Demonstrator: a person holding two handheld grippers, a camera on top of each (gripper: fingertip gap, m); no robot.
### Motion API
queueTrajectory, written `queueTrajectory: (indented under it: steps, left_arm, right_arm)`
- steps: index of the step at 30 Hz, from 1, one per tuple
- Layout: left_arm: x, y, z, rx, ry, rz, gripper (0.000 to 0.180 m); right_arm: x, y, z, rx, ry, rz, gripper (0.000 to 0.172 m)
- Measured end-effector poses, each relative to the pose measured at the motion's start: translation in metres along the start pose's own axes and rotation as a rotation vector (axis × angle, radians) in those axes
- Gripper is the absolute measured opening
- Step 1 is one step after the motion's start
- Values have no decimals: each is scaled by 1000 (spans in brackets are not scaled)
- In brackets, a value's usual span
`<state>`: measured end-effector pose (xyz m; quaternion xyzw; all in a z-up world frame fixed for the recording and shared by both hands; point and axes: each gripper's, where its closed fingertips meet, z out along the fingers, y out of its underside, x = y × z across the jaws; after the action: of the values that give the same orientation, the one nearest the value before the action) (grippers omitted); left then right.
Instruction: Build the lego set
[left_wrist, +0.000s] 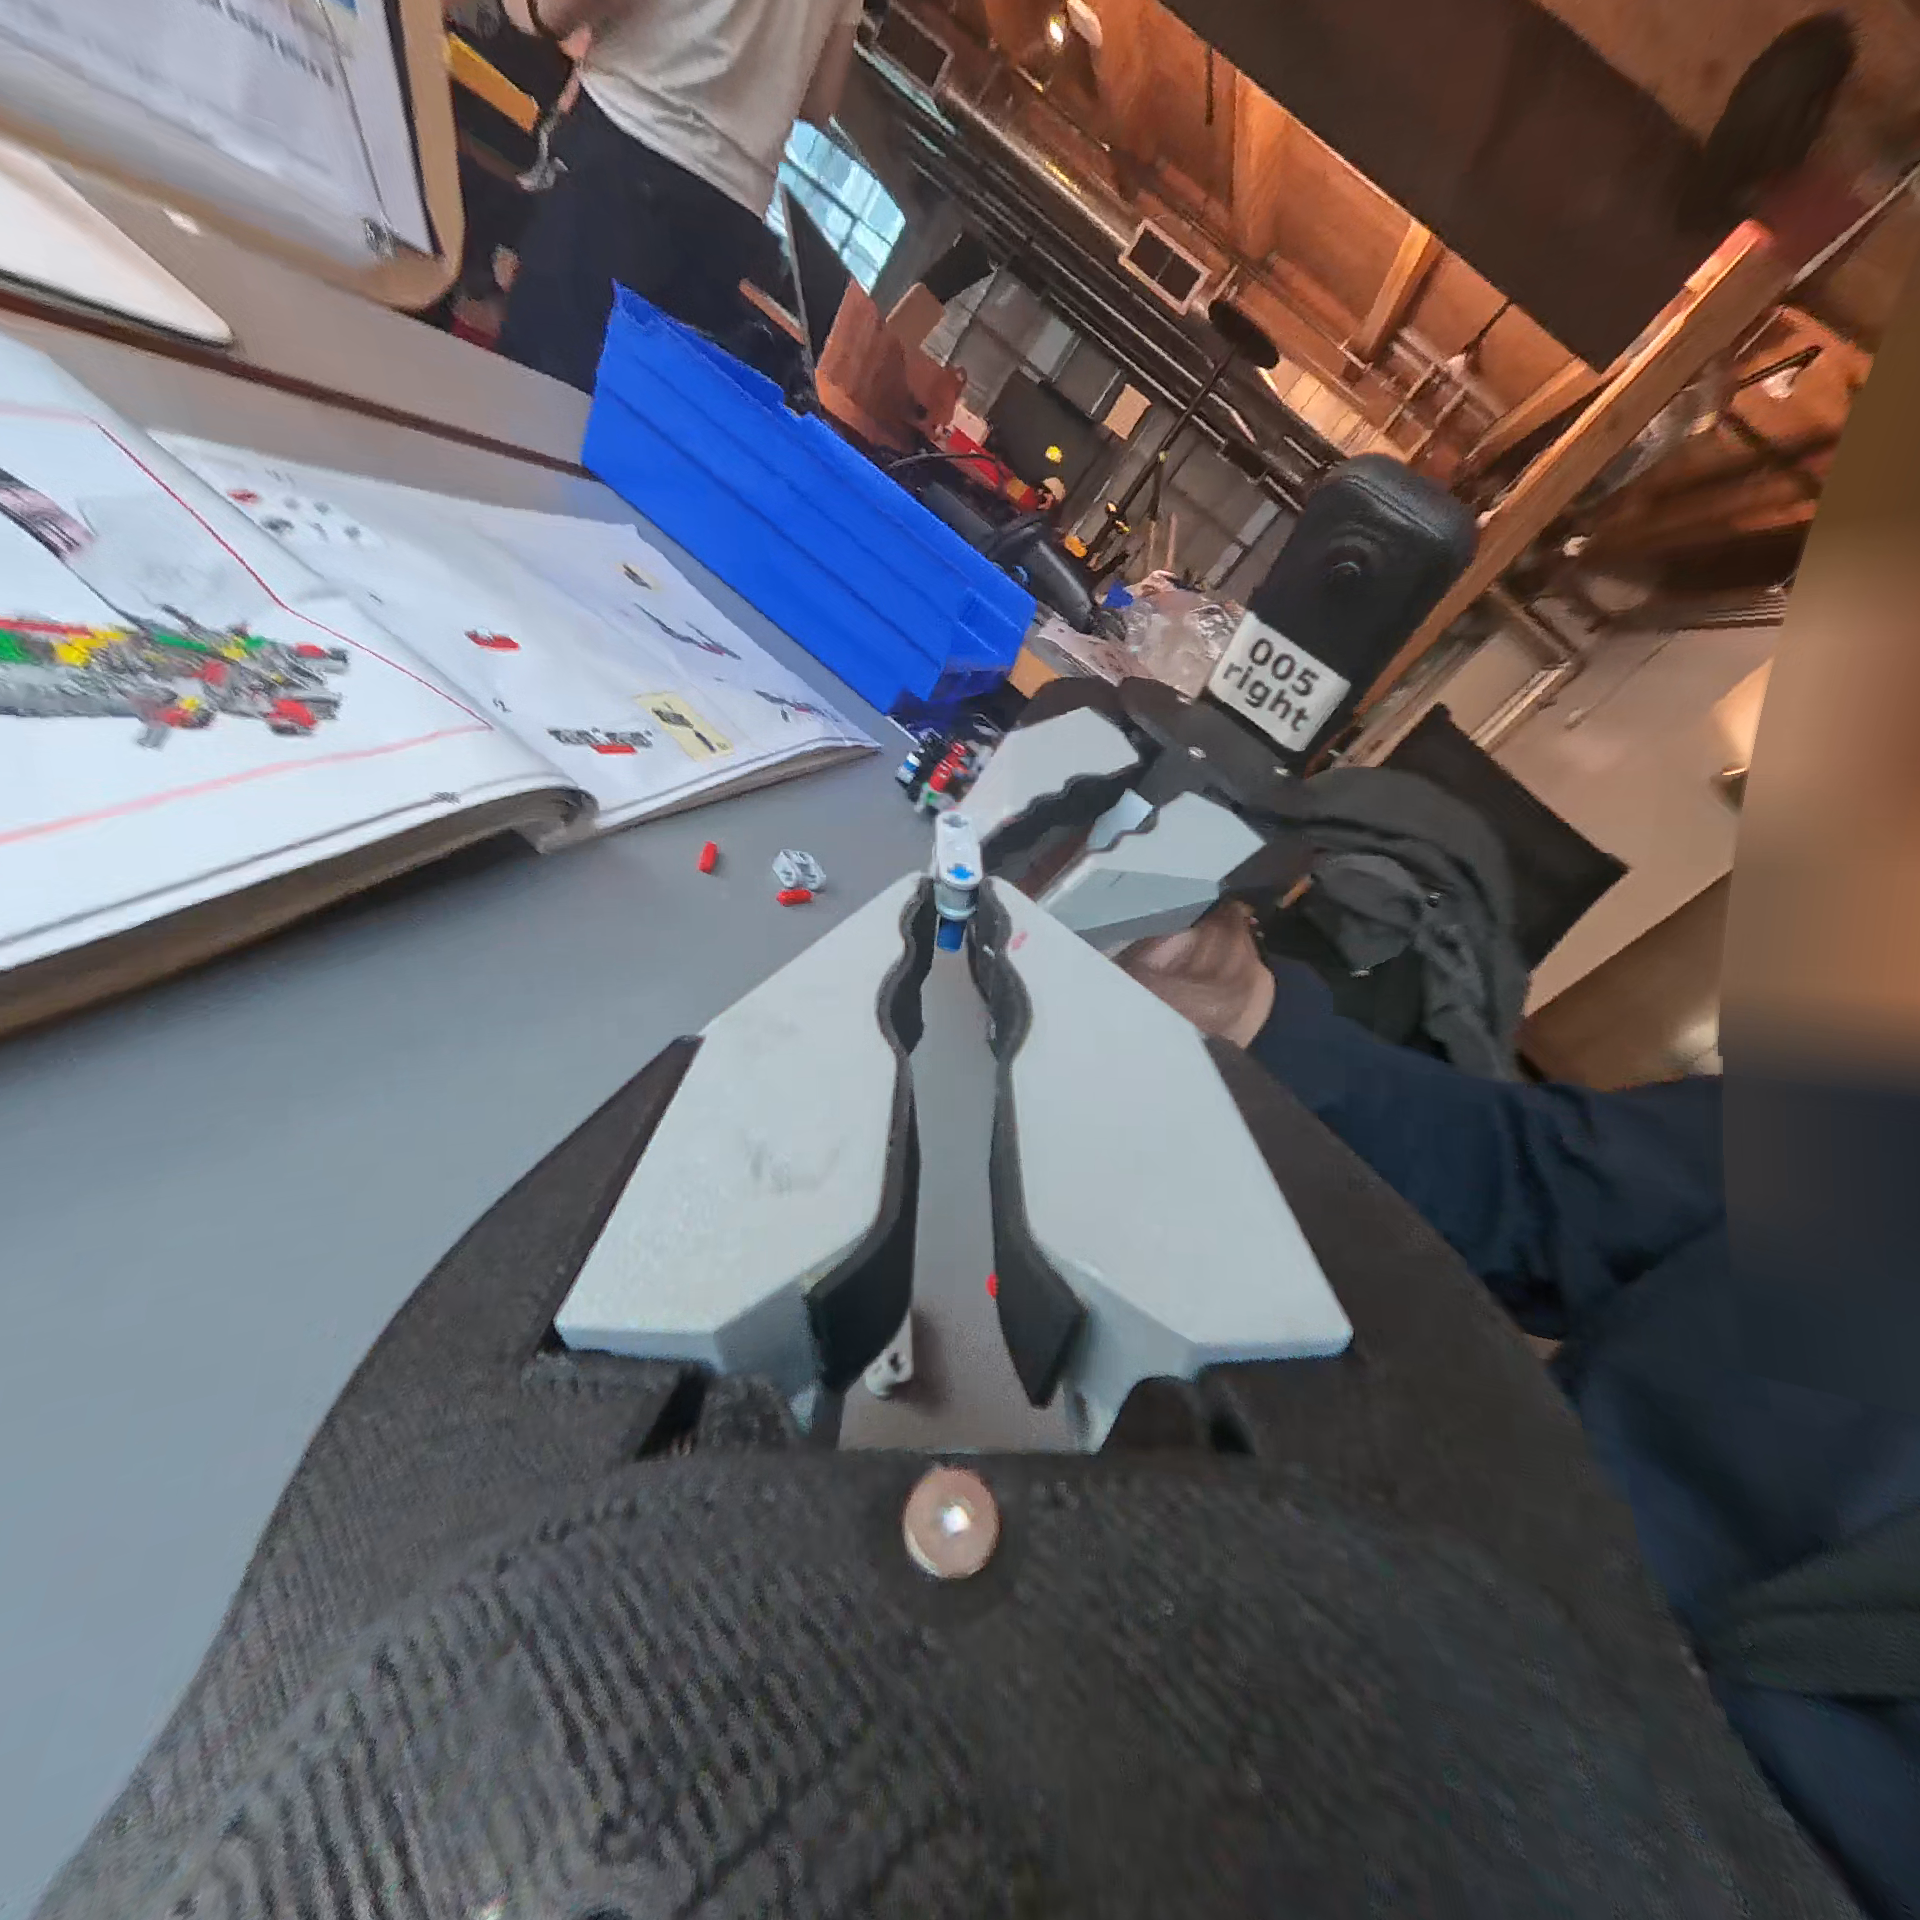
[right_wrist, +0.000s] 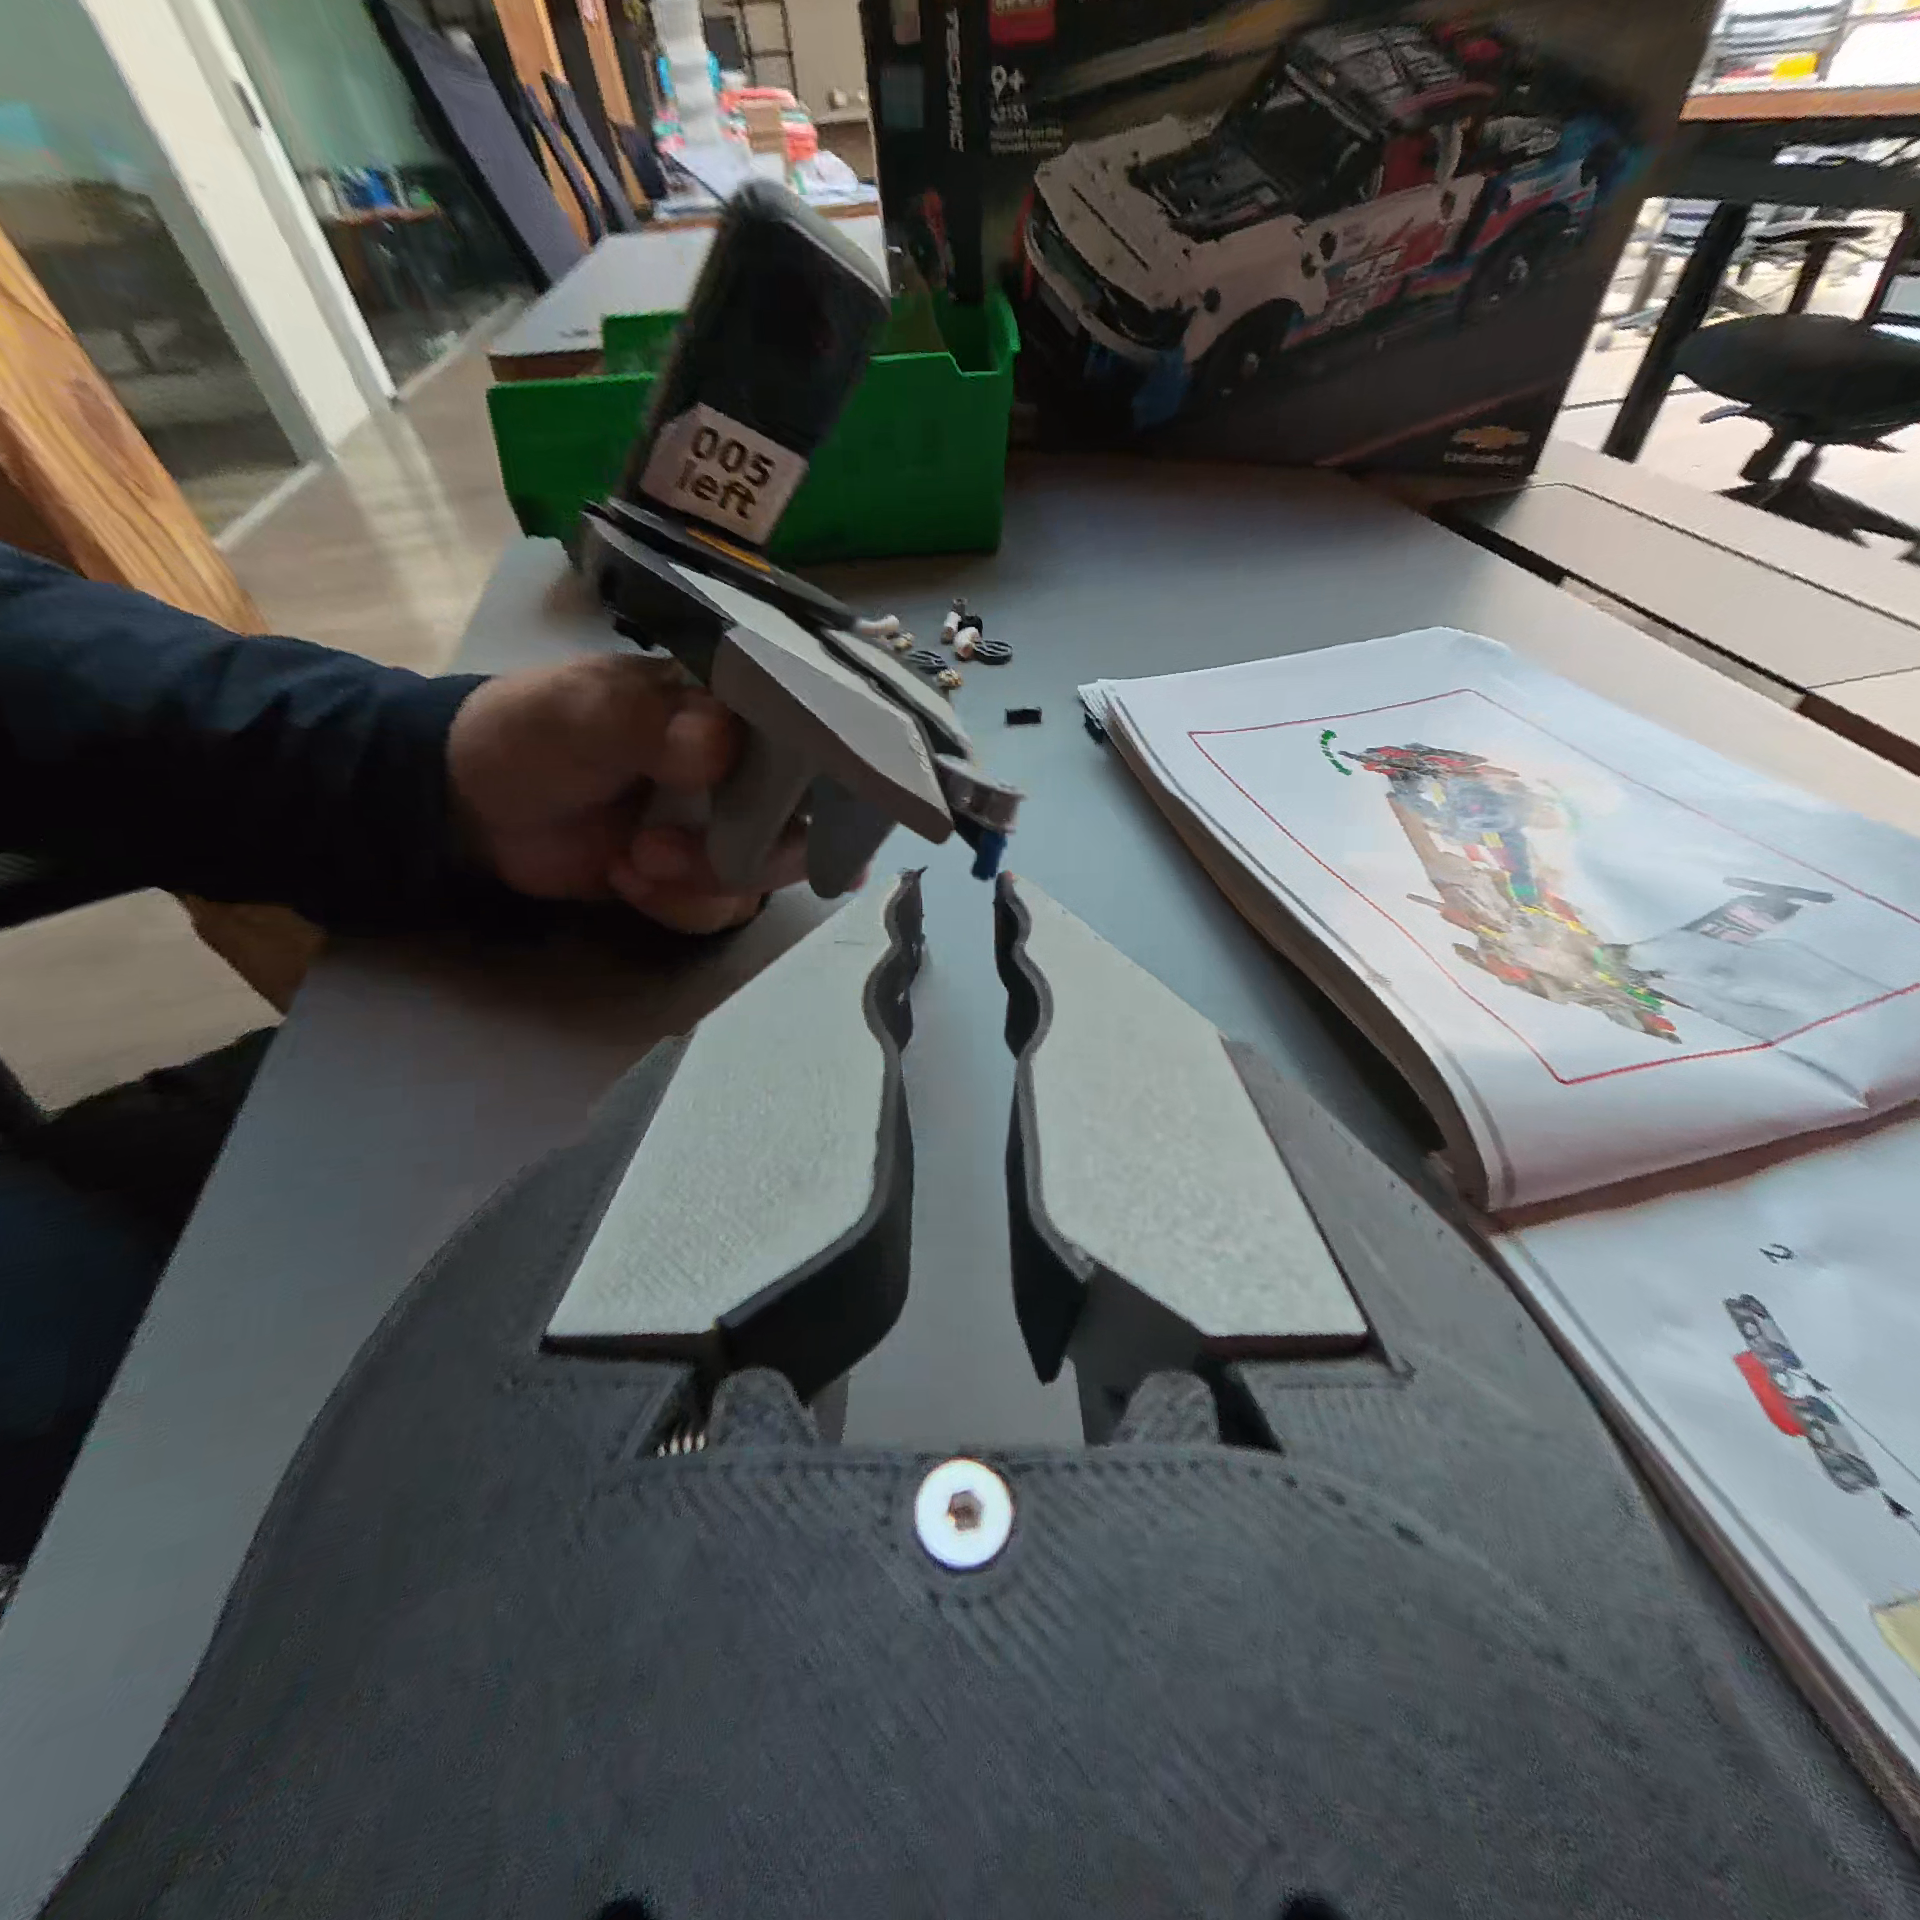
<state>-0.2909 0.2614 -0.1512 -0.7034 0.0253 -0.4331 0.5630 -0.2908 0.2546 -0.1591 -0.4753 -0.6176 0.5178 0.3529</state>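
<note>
My left jaws grip a small grey piece (left_wrist: 954, 854) with a blue pin (right_wrist: 990, 854), my right jaws (right_wrist: 958, 883) stand open just beside it, so I should keep both steady.

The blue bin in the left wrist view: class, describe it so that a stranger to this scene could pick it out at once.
Start at the grey table and find the open booklet lying on it. Just past the booklet's far page, by the table's far edge, stands the blue bin, long and ribbed. It is the only big, bright blue thing there; the red pieces near the booklet are tiny beside it.
</note>
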Motion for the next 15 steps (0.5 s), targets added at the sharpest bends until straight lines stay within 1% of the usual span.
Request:
queueTrajectory:
  steps: [3, 5, 8, 10, 11, 13, 14, 15]
  left_arm:
    - [4, 2, 4, -7, 30, -17, 5]
    - [8, 5, 8, -19, 42, -11, 5]
    - [9, 7, 9, -30, 47, -9, 5]
    - [8, 10, 8, -63, 31, 21, 5]
    - [7, 12, 8, -89, 19, 49, 7]
    - [6, 11, 6, -120, -13, 108, 21]
    - [6, 10, 5, -142, -24, 134, 24]
    - [6, 12, 5, -174, -34, 160, 23]
  right_arm:
    - [3, 0, 1, 3, 0, 33, 12]
    - [1, 3, 2, -11, -13, 34, 2]
    - [1, 4, 1, -21, -9, 9, 2]
    - [1, 5, -1, -35, -1, -21, 1]
    - [1, 8, -1, -53, 6, -37, 1]
    - [4, 13, -1, -92, 35, -73, 1]
    - [3, 14, -1, -99, 36, -82, 2]
    - [2, 14, 0, -105, 38, -86, 2]
